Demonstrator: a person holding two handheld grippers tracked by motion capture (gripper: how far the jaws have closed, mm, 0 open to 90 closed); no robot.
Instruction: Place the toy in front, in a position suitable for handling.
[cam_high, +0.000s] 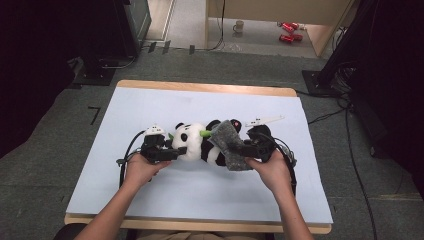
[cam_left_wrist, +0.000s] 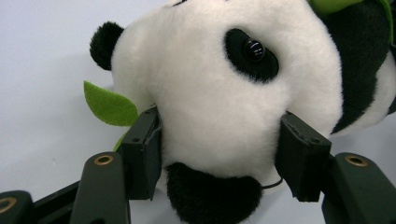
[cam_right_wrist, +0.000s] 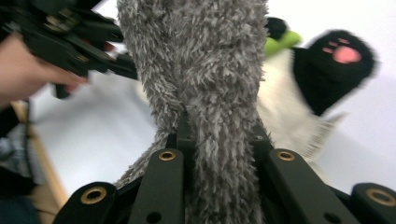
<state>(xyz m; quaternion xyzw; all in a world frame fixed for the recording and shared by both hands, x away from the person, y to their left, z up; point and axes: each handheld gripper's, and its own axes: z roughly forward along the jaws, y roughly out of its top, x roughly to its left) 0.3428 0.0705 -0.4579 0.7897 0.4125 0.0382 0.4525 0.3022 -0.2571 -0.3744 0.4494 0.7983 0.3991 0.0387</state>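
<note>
Plush panda (cam_high: 197, 142) (soft, light) sat clamped at the head by left gripper (cam_left_wrist: 219, 154); right gripper (cam_right_wrist: 219, 140) pinched grey fuzzy cloth (cam_high: 231, 145).

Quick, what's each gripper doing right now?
Left gripper: closed on the panda, by its head.
Right gripper: closed on the grey cloth.

Black-and-white panda (cam_high: 197, 142), fuzzy grey cloth (cam_high: 230, 145), green leaf (cam_left_wrist: 108, 105), pale blue table (cam_high: 200, 192)
</note>
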